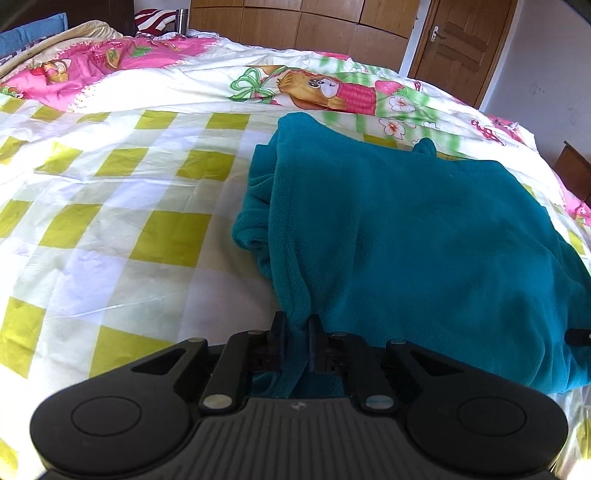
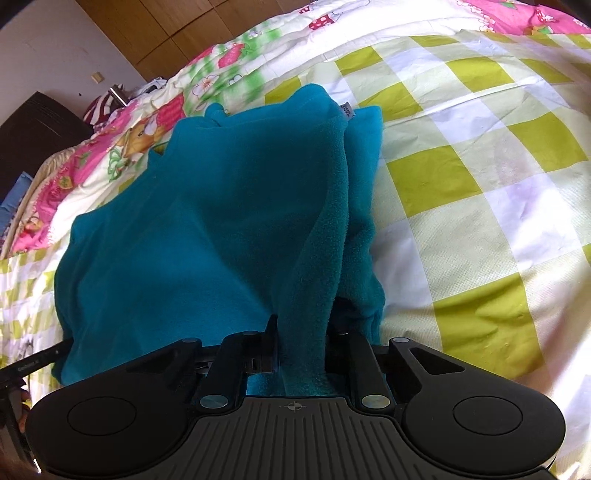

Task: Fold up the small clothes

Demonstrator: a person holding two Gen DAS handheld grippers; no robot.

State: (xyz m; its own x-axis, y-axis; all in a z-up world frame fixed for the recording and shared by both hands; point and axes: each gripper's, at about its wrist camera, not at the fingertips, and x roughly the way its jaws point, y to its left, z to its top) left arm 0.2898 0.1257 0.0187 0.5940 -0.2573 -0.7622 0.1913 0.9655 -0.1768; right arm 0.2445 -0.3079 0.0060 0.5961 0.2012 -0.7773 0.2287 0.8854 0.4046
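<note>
On the bed, in the left wrist view, a teal fleece garment lies partly folded on a bedspread checked in yellow-green and white. The left gripper is clenched on the garment's near edge: a ridge of fleece runs up between its two fingers and both press against it. The garment spreads away to the right of the gripper, with a bunched fold along its left side. Beyond it a pink and green cartoon-print quilt lies across the bed, and behind that stand wooden wardrobe doors and a wooden door with a metal handle. At the right edge, a dark bit of the other gripper shows against the fleece.

In the right wrist view, the right gripper is likewise clamped on the garment, a thick fold of fleece rising between its fingers. A small white label sticks out at the far end of that fold. The garment lies mostly to the left, the checked bedspread to the right, the cartoon quilt beyond.
</note>
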